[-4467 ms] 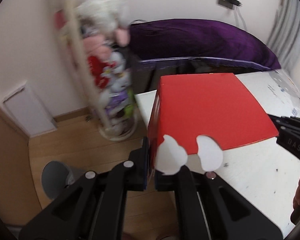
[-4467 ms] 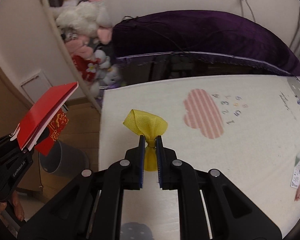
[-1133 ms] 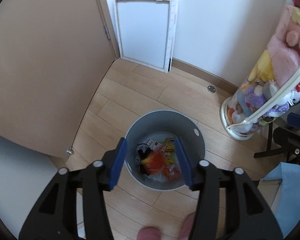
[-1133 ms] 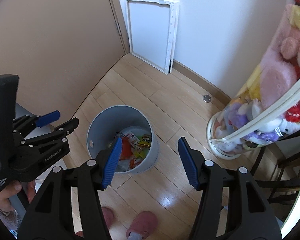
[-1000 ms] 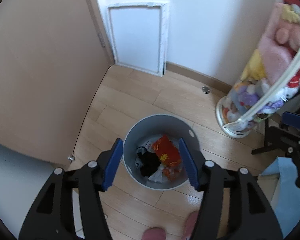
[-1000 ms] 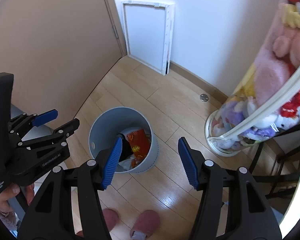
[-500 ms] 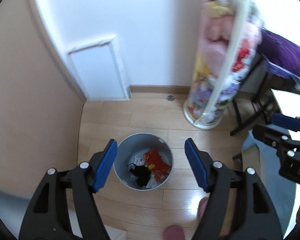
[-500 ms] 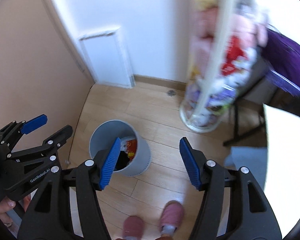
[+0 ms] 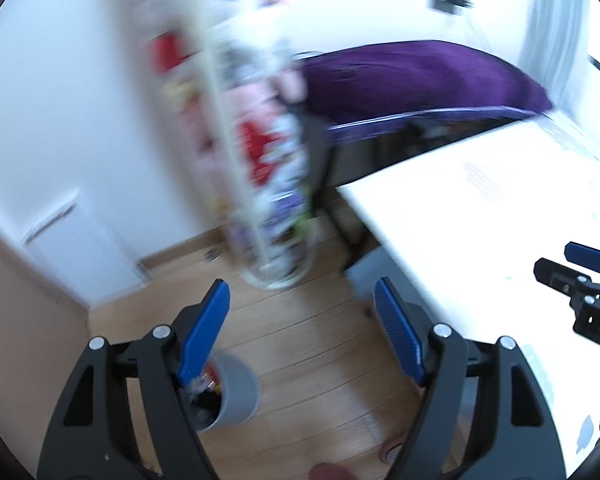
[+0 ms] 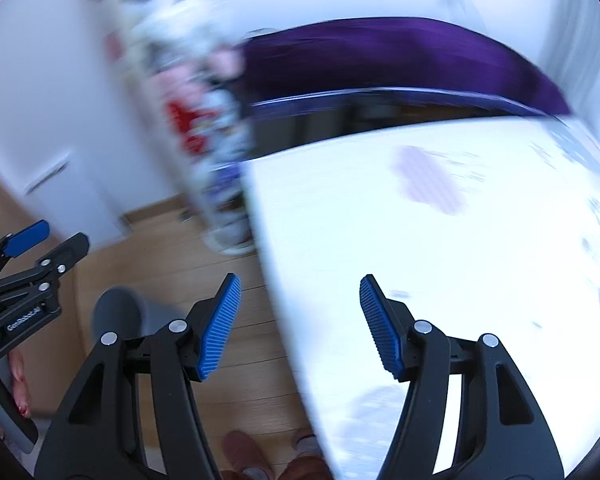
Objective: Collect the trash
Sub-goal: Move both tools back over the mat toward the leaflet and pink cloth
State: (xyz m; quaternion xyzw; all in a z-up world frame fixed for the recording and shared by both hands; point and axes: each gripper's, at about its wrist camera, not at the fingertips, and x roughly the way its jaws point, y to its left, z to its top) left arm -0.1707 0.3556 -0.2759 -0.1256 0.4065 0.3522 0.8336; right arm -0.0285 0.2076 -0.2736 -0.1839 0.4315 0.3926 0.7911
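The grey trash bin [image 9: 236, 394] stands on the wooden floor at the lower left, with wrappers [image 9: 206, 380] showing inside it. My left gripper [image 9: 302, 322] hangs over the floor to the right of the bin, its jaws opening and nothing between them. In the right wrist view the bin [image 10: 120, 312] sits left of my right gripper [image 10: 300, 318], which is open and empty above the edge of the white table [image 10: 420, 260]. Each gripper also shows in the other's view: the right gripper [image 9: 580, 284] and the left gripper [image 10: 28, 268]. Both views are motion-blurred.
A tall clear holder of plush toys [image 9: 268, 160] stands on the floor between wall and table. A purple cover [image 9: 420, 72] lies behind the table. A faint pink cloud print [image 10: 428, 180] marks the tabletop. Slippered feet [image 10: 244, 456] are below, and a hand [image 10: 18, 380] holds the left gripper.
The red packet and yellow ribbon held earlier are gone from the jaws; the red packet lies in the bin. Both grippers swung up from the bin toward the table. The left jaws widened.
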